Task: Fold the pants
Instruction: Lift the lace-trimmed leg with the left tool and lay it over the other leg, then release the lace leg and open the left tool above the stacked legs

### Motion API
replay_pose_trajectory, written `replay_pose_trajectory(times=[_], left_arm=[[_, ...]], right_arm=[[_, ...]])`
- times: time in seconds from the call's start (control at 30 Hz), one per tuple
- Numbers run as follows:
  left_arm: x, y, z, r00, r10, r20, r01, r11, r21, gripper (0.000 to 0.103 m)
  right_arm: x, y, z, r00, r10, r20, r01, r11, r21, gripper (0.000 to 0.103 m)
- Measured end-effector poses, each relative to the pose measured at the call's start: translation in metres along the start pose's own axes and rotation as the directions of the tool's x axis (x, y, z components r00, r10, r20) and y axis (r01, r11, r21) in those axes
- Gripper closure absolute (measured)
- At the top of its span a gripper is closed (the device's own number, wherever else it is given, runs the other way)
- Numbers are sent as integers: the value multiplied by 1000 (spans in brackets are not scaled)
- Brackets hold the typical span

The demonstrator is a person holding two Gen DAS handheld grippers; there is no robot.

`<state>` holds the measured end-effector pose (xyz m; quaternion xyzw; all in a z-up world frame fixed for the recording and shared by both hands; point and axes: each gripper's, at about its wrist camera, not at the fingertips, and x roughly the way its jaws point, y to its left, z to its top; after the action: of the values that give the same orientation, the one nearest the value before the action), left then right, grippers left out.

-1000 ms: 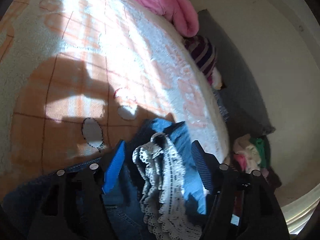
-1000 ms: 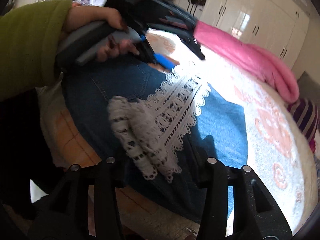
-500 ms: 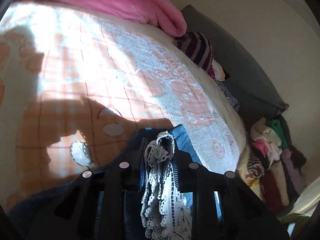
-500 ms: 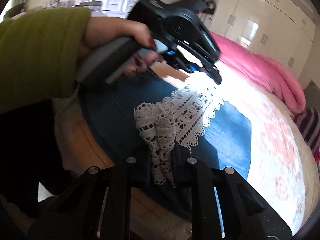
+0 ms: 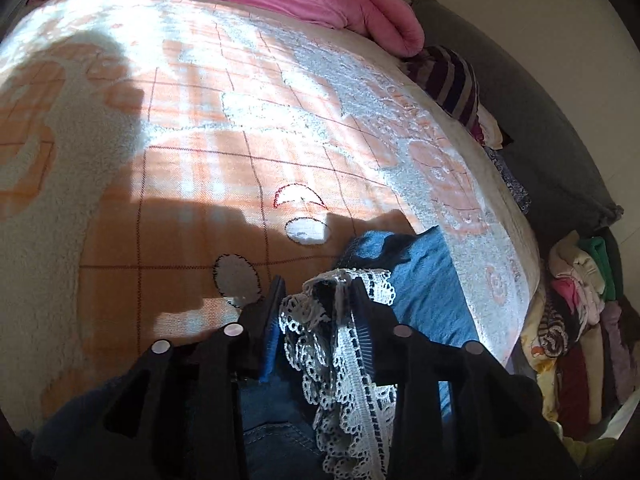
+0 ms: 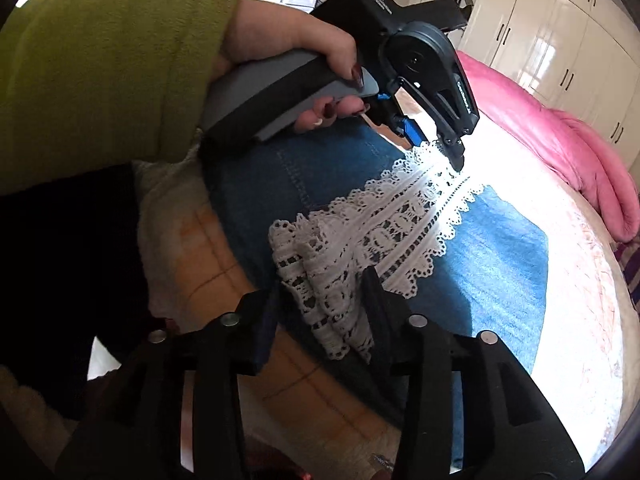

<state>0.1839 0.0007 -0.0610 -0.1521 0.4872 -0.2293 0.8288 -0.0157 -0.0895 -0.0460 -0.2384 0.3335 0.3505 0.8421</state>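
The denim pants are spread on the patterned bedspread, their white lace trim bunched at both ends. Lace is flanked by the narrowly parted fingers of the left gripper and right gripper, both jaws having just been opening; firm clamping cannot be told.
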Motion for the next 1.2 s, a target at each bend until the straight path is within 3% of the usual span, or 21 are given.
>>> replay_pose_trajectory(times=[0.17,0.3,0.33,0.43,0.53,0.67,0.8,0.9,0.97,1.03,1.07,1.2], left_arm=[[-21,-11,-2,996,56,66,-58,998,32,53],[-44,-24,-4,986,100,133,-109,992,60,51],[-49,-27,-6,983,115,146,-126,990,67,49],[-65,-37,-20,969,157,191,-174,982,77,30],[-77,-46,-39,962,166,215,-185,980,72,27],[-92,-56,-71,946,210,247,-232,971,63,15],[-103,-63,-90,945,215,248,-239,968,73,15],[-108,-72,-101,947,207,244,-235,968,91,22],[-106,-79,-110,953,199,229,-229,967,110,51],[-101,-84,-117,962,180,206,-207,971,120,69],[-97,-87,-121,968,163,189,-189,973,130,74],[-76,-101,-138,976,166,138,-191,963,190,74]], right_arm=[[-22,-19,-4,991,120,51,-126,984,123,65],[-41,-44,-10,983,147,110,-167,964,205,58],[-45,-50,-11,982,143,120,-168,959,228,57],[-54,-66,-13,985,109,132,-144,945,294,56],[-61,-88,-20,989,74,131,-117,922,368,55],[-74,-102,-28,991,26,134,-80,907,414,49],[-79,-114,-36,992,-28,125,-30,898,439,48],[-78,-124,-40,992,-45,122,-17,885,465,48],[-69,-124,-37,993,-46,107,-9,886,464,58],[-62,-123,-34,996,-25,87,-18,891,454,77],[-57,-121,-34,997,-12,76,-23,893,449,79],[-40,-110,-38,999,26,28,-36,902,429,80]])
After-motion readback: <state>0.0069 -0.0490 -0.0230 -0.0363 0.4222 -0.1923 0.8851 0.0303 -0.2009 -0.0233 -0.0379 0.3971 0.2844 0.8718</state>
